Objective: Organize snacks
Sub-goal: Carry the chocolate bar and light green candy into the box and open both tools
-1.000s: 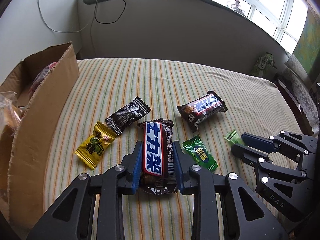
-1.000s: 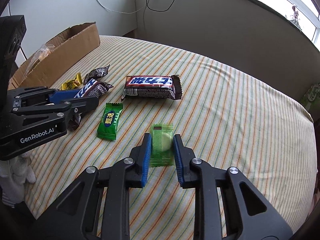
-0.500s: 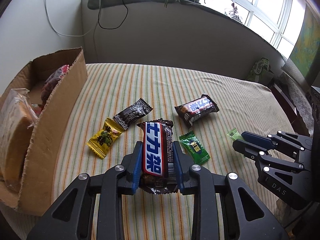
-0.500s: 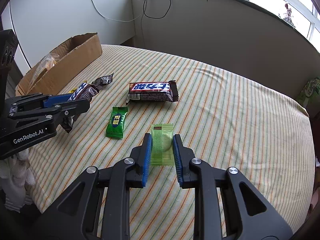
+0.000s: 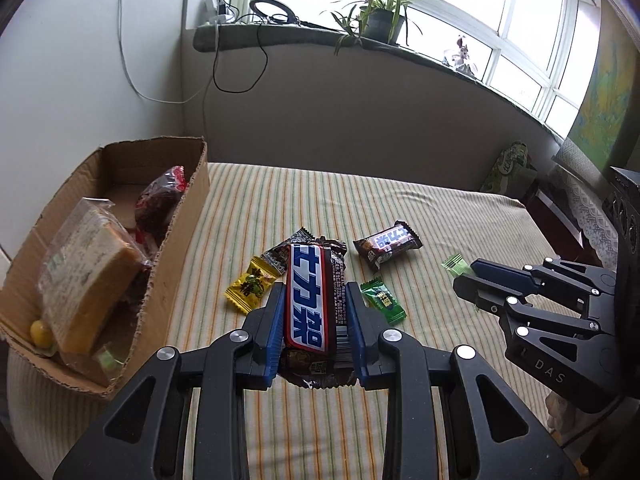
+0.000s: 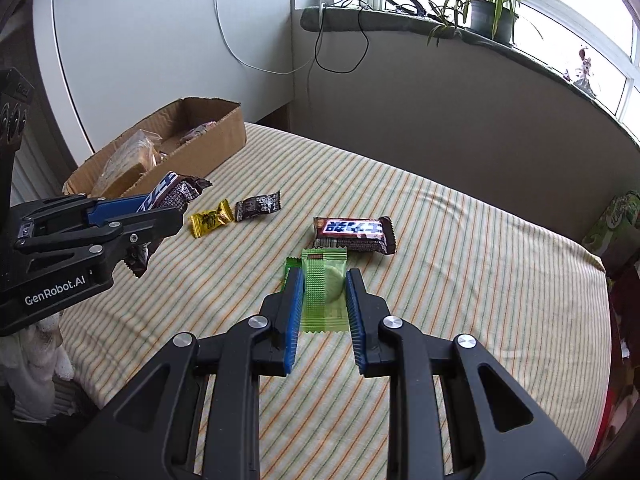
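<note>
My left gripper (image 5: pixel 314 294) is shut on a long chocolate bar (image 5: pixel 310 300) with blue lettering, held above the striped cloth (image 5: pixel 440 216). From the right wrist view the same bar (image 6: pixel 172 192) sticks out of the left gripper (image 6: pixel 178 216) near the cardboard box (image 6: pixel 208 144). My right gripper (image 6: pixel 325 278) is shut on a pale green packet (image 6: pixel 324 292), also lifted. On the cloth lie a yellow candy (image 5: pixel 250 286), a dark candy (image 5: pixel 280 254), a short chocolate bar (image 5: pixel 387 243) and a dark green candy (image 5: pixel 382 300).
The open cardboard box (image 5: pixel 176 248) stands at the left edge of the cloth, holding a wrapped bread slice (image 5: pixel 88 272) and a red packet (image 5: pixel 160 204). A grey wall and a windowsill with a potted plant (image 5: pixel 380 20) and cables lie behind. A green bag (image 6: pixel 620 220) sits at the far right.
Both grippers have risen with their snacks still held. The loose snacks look smaller and farther below, and more of the box's inside shows in the left wrist view.
</note>
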{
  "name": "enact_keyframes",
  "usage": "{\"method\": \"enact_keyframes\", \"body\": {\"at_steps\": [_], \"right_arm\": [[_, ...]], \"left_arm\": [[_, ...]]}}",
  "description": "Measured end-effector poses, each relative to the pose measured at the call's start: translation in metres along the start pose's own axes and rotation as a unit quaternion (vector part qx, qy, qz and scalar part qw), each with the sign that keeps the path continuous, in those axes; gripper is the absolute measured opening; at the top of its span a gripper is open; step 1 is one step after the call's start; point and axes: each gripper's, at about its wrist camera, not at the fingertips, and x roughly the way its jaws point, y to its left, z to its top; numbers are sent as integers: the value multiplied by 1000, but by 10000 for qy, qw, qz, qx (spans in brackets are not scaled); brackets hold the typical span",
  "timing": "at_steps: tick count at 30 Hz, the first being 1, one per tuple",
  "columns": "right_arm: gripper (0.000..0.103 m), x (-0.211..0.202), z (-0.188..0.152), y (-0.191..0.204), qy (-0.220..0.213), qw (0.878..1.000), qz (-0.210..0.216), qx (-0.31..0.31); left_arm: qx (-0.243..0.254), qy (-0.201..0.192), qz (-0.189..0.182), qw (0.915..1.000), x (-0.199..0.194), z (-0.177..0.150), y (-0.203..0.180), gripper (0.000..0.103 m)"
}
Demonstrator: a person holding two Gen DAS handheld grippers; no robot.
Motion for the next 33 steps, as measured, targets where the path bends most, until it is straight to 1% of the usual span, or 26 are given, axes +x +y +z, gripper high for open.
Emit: {"method": "enact_keyframes", "body": {"at_steps": [8, 16, 33], "right_arm": [[22, -1, 25, 33, -157, 9996, 110, -222], [22, 9, 53, 65, -262, 9985, 279, -383], [22, 58, 112, 135, -213, 9945, 710, -744]], "left_arm": [[-101, -240, 108, 9996, -24, 3, 22, 27], [-218, -402, 274, 9986, -41, 7, 54, 27], [-610, -465, 644, 9950, -49, 15, 130, 27]]}}
